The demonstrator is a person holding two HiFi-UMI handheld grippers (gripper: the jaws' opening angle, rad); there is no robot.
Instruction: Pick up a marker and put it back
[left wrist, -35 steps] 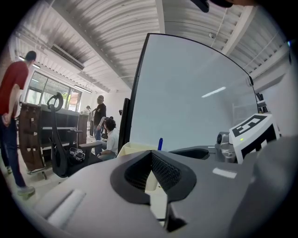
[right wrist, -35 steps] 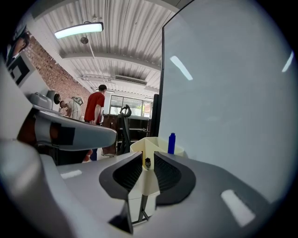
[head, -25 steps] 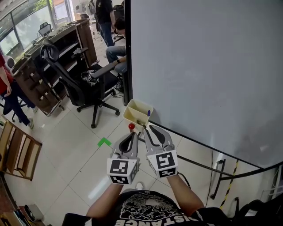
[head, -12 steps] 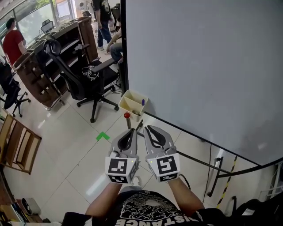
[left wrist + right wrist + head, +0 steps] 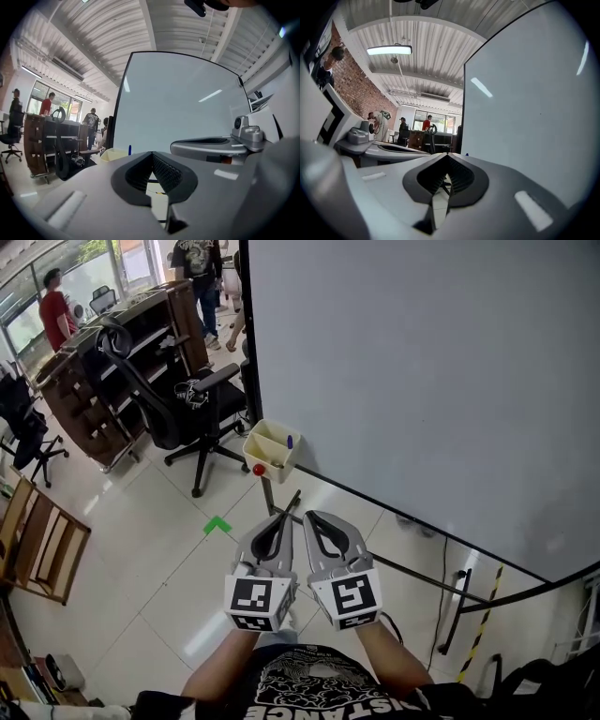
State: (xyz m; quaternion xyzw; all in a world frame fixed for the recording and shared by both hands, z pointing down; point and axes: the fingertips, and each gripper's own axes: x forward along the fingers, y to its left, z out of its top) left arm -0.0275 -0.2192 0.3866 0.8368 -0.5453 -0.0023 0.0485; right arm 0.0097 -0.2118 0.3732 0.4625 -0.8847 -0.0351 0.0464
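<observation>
A yellow bin [image 5: 270, 448] hangs at the whiteboard's [image 5: 422, 381] lower left corner. A blue marker [image 5: 289, 441] stands in it, and a red knob [image 5: 259, 469] shows at its front. My left gripper [image 5: 283, 519] and right gripper [image 5: 310, 516] are held side by side, short of the bin and apart from it. Both are shut on nothing. The right jaws have just been closing, with nothing between them. In the left gripper view the jaws [image 5: 151, 153] meet, with the bin [image 5: 112, 153] and marker [image 5: 130, 150] beyond them. The right gripper [image 5: 446, 154] points along the board.
A black office chair [image 5: 164, 395] and a wooden counter [image 5: 103, 381] stand to the left, with people [image 5: 56, 310] behind them. Wooden chairs [image 5: 37, 549] are at the left edge. Green tape [image 5: 217, 525] marks the tiled floor. The board's stand bar [image 5: 422, 573] runs along the floor on the right.
Both grippers have drawn back from the yellow bin, which now sits farther up and to the left in the head view. The right jaws look narrower than before.
</observation>
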